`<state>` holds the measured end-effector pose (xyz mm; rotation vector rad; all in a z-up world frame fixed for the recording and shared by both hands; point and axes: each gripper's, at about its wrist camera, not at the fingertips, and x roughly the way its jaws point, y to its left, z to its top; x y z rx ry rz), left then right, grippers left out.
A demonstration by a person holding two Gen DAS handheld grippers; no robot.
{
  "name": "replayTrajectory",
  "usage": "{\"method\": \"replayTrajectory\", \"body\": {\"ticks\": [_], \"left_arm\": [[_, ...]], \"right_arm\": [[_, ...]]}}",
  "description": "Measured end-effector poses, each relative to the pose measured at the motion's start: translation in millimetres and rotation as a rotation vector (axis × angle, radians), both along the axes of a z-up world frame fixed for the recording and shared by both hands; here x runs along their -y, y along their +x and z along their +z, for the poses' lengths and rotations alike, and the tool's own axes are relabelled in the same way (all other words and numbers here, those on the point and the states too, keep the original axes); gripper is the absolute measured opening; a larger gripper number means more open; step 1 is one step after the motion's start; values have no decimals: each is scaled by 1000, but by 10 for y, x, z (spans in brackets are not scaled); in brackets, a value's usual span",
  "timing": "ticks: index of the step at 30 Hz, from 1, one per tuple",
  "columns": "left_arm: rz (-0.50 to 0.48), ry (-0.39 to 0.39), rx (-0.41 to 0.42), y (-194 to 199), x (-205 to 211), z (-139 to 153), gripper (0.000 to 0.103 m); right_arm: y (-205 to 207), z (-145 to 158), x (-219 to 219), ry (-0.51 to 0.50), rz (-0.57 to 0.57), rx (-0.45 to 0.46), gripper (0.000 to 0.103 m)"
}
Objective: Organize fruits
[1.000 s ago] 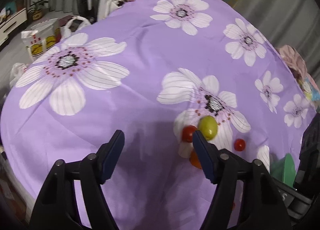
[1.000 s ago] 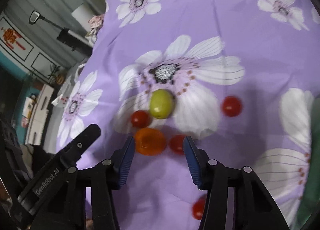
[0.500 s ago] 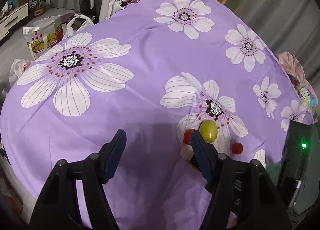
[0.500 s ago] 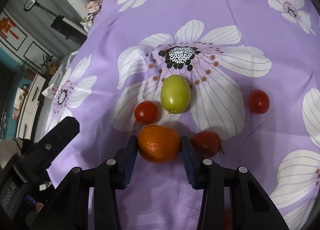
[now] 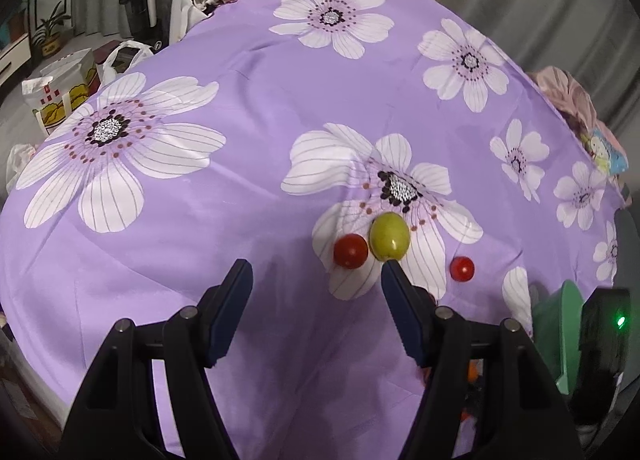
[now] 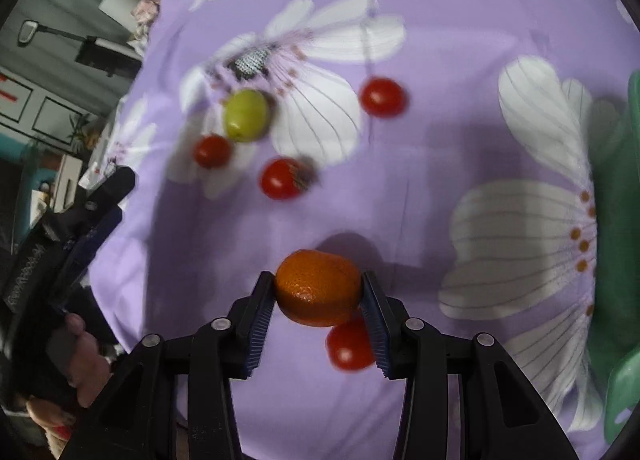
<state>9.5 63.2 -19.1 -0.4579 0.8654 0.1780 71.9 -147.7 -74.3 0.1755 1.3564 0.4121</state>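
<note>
The right claw (image 6: pixel 318 292) points steeply down, its pads pressed on both sides of an orange (image 6: pixel 318 286) held clear of the purple flowered cloth (image 6: pixel 440 188). A green fruit (image 6: pixel 246 115) and red tomatoes (image 6: pixel 382 97) lie loose on the cloth beyond it. The left claw (image 5: pixel 316 272) tilts down over bare cloth, jaws wide apart and empty, near the green fruit. A green tray (image 6: pixel 616 180) sits at the cloth's right edge.

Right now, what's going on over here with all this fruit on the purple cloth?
A person is sorting fruit with two handheld grippers. The right gripper is clamped on the orange, held above the flowered cloth. The left gripper is open and empty. A green fruit and small red tomatoes lie loose on the cloth.
</note>
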Motion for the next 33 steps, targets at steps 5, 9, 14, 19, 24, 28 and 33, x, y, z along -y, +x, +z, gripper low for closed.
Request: {"method": "replayTrajectory", "body": {"ticks": [5, 9, 14, 19, 24, 28, 33], "left_arm": [[-25, 22, -10, 35, 103, -31, 66], [-57, 41, -12, 48, 222, -51, 66], [-89, 57, -32, 79, 360, -110, 66], [-103, 89, -33, 85, 440, -129, 66], [-102, 68, -34, 93, 428, -134, 66], [-97, 80, -31, 90, 444, -124, 66], [-102, 87, -29, 87, 470, -115, 66]], "right_arm": [[8, 57, 52, -7, -23, 43, 44], [65, 43, 130, -7, -58, 64, 44], [144, 29, 164, -5, -85, 89, 44], [165, 30, 148, -13, -95, 117, 44], [144, 70, 191, -23, -87, 150, 41], [119, 113, 185, -18, -60, 166, 26], [86, 157, 252, -33, -50, 149, 26]]}}
